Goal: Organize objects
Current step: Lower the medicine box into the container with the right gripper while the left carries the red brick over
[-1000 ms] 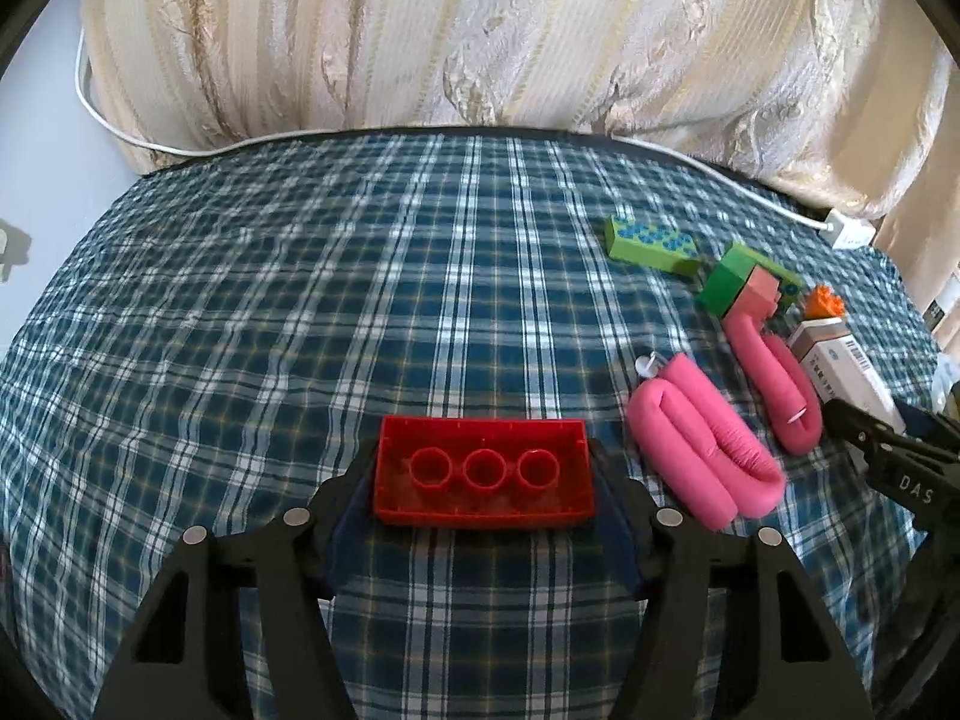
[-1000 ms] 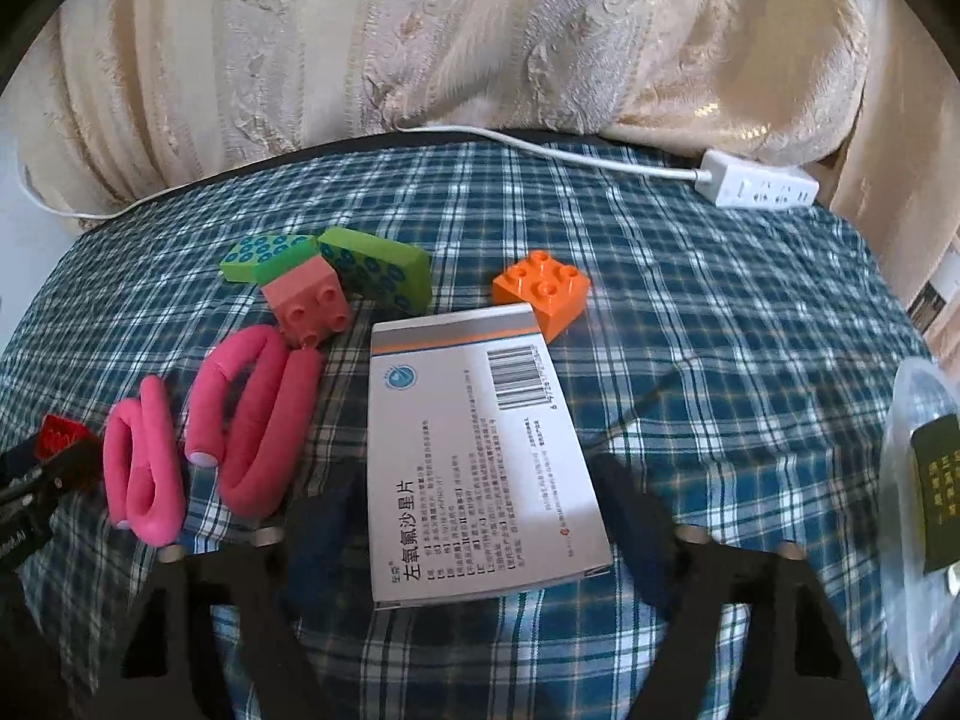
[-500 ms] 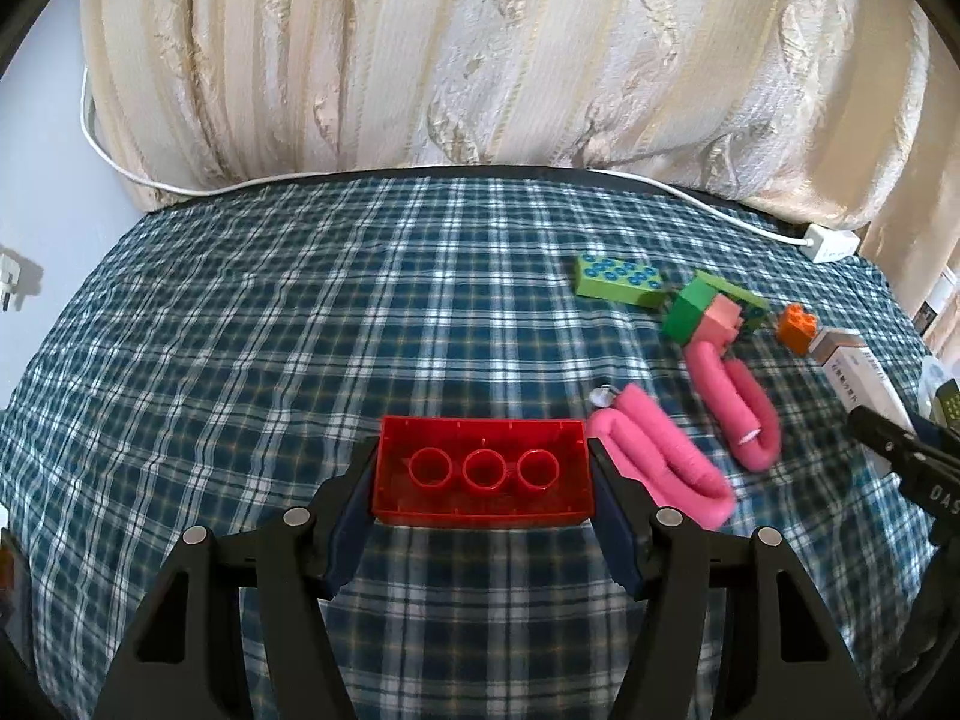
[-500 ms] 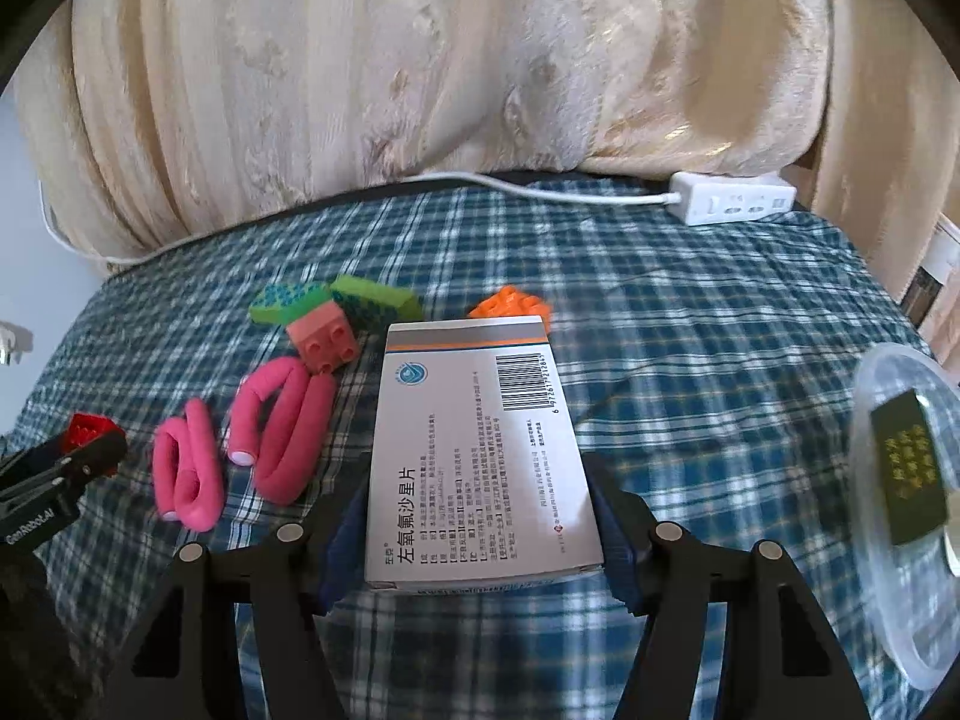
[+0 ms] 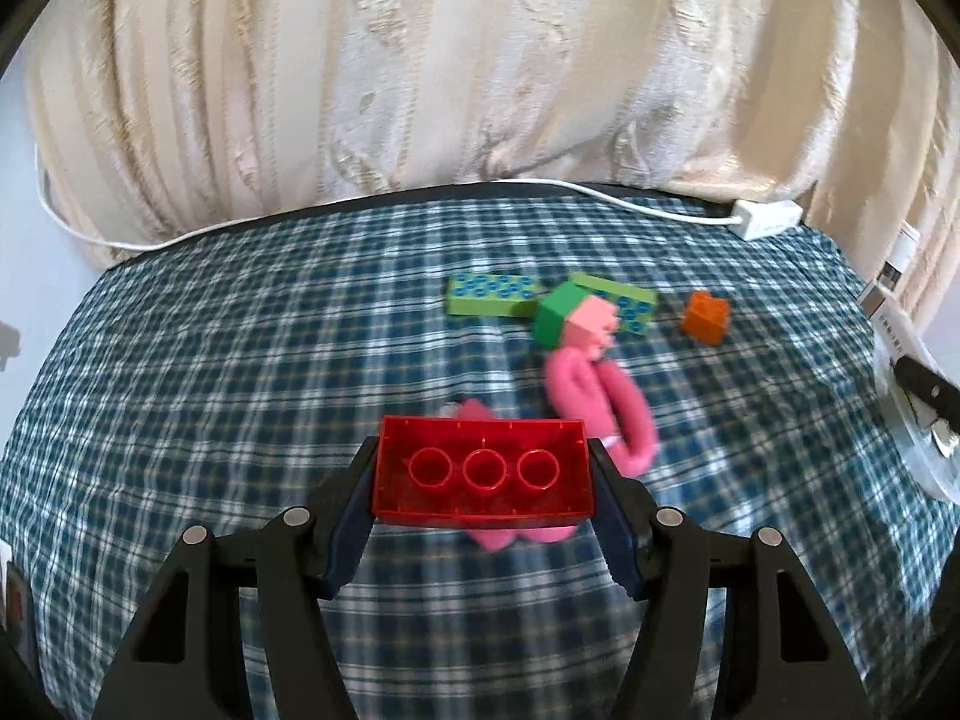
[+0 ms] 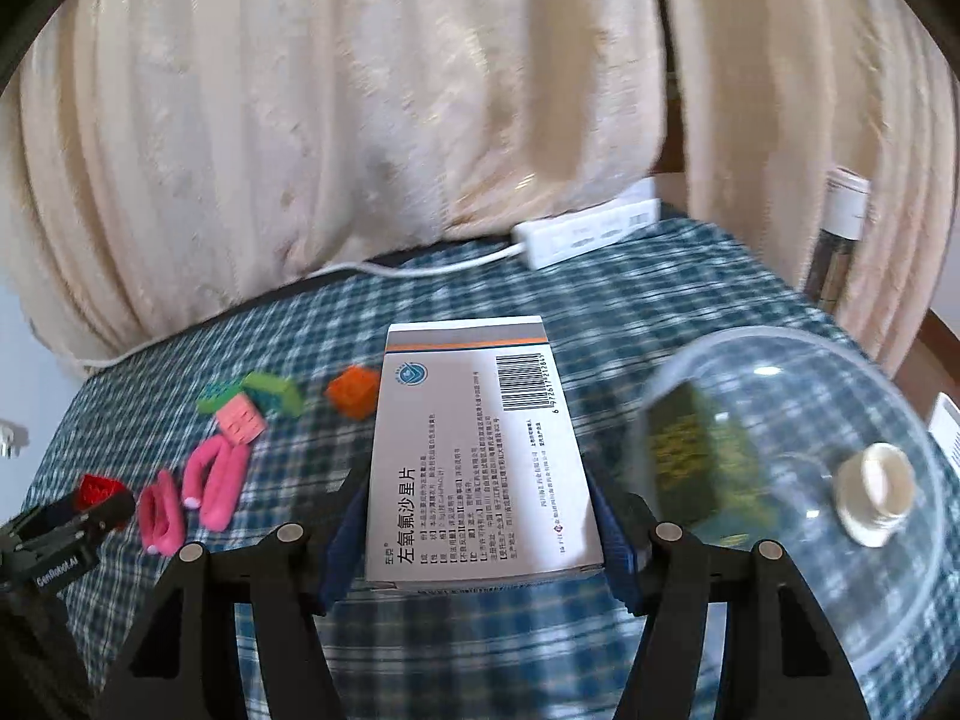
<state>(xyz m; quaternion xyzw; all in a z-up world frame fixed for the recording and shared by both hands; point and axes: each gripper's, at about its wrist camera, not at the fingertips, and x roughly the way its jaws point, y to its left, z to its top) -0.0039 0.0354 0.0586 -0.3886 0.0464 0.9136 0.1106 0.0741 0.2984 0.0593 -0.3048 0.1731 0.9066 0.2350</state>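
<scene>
The left gripper (image 5: pixel 483 480) is showing two black plastic fingers (image 5: pixel 282 564) with an angular, branching shape and triangular cut-out windows lower down. Round silver screw heads are sitting on each finger, two on each side. The inner pads (image 5: pixel 351 516) are looking dark blue, with a ribbed edge.

The right gripper (image 6: pixel 483 480) is having the same build: black angular fingers (image 6: pixel 714 570), silver screws and dark blue pads (image 6: pixel 345 540). In the right wrist view the left gripper is appearing at the left edge as a black body carrying white lettering, "GenRobot.AI".
</scene>
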